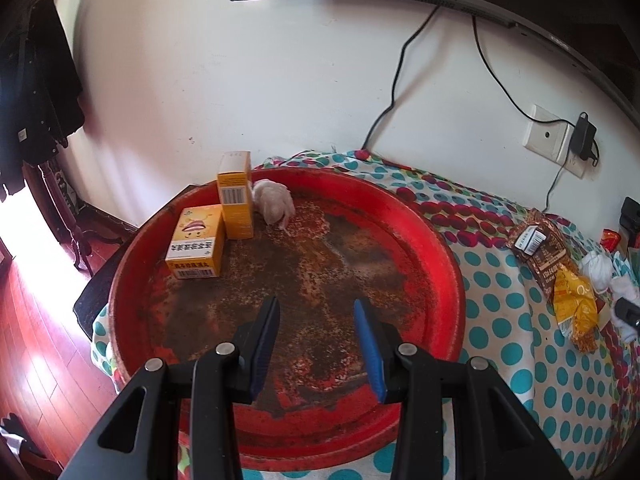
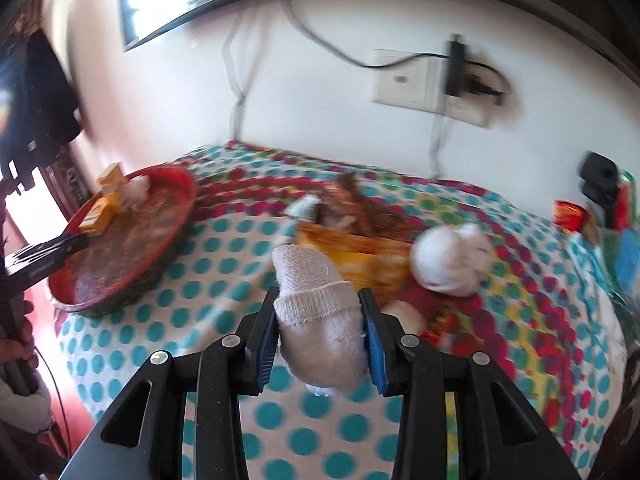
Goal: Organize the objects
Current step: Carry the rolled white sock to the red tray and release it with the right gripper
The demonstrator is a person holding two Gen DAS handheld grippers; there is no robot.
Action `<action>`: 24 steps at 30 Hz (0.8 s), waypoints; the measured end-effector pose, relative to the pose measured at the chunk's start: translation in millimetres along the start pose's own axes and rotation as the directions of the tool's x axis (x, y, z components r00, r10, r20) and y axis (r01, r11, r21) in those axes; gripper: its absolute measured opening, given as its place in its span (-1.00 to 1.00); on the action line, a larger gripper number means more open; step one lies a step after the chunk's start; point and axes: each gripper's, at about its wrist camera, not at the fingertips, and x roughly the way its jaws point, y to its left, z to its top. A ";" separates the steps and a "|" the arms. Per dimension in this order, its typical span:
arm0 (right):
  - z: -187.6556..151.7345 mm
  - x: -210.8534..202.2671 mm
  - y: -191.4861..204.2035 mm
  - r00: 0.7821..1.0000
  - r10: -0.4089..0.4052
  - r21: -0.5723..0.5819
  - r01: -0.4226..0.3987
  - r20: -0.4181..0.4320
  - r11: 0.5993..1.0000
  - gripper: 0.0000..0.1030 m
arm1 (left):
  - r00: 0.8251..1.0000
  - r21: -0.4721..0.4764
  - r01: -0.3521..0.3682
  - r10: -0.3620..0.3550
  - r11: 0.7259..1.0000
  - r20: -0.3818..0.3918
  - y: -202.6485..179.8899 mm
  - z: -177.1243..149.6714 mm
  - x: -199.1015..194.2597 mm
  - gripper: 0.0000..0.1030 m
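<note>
The rolled sock (image 2: pixel 320 320) sits pinched between the two fingers of my right gripper (image 2: pixel 320 312), lifted clear of the dotted cloth (image 2: pixel 224 272) and well apart from the red tray (image 2: pixel 182 200) at the far left of the right wrist view. That view is blurred, so I judge this to be the carry step: one item in hand, travelling toward the tray. The tray already holds two yellow boxes (image 1: pixel 196 246), one lying flat and one upright just behind it, with another rolled sock (image 1: pixel 274 202) beside the upright box. My left gripper (image 1: pixel 316 340) hovers over the near part of the tray, fingers spread and holding nothing. The next move calls for bringing the sock over a bare part of the tray floor, lowering it, then spreading the right fingers. A white sock bundle (image 2: pixel 452 260) and snack packets (image 2: pixel 360 236) remain on the cloth for later pickup.
</note>
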 end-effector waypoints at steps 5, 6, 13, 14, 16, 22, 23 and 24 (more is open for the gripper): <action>13.1 14.5 41.2 0.998 0.059 -0.076 -0.060 -0.008 0.995 -0.30 | 1.000 -0.031 -0.026 0.026 0.999 0.008 15.1 2.9 -2.9 -0.23; 17.8 18.5 51.8 0.997 0.082 -0.089 -0.083 -0.012 0.993 -0.30 | 1.000 -0.040 -0.028 0.029 0.999 0.009 18.6 3.5 -3.3 -0.23; 44.6 44.2 111.5 0.990 0.139 -0.187 -0.143 -0.034 0.972 -0.30 | 0.999 -0.119 -0.045 0.046 0.992 0.011 48.2 7.0 -6.0 -0.23; 47.7 47.8 117.5 0.989 0.144 -0.195 -0.148 -0.037 0.970 -0.30 | 0.999 -0.128 -0.049 0.051 0.991 0.014 51.8 7.1 -7.1 -0.23; 56.3 57.4 132.3 0.987 0.156 -0.213 -0.162 -0.048 0.964 -0.30 | 0.998 -0.137 -0.058 0.061 0.989 0.018 56.4 7.8 -8.3 -0.23; 86.9 91.8 176.3 0.985 0.158 -0.277 -0.171 -0.068 0.946 -0.30 | 0.997 -0.182 -0.072 0.074 0.981 0.005 71.6 6.5 -4.7 -0.23; 91.5 98.4 182.5 0.984 0.160 -0.283 -0.174 -0.075 0.943 -0.29 | 0.997 -0.186 -0.072 0.074 0.980 0.003 73.6 6.2 -4.1 -0.23; 95.0 104.0 187.7 0.984 0.159 -0.289 -0.176 -0.082 0.941 -0.29 | 0.997 -0.190 -0.072 0.074 0.979 0.001 75.8 6.0 -3.4 -0.23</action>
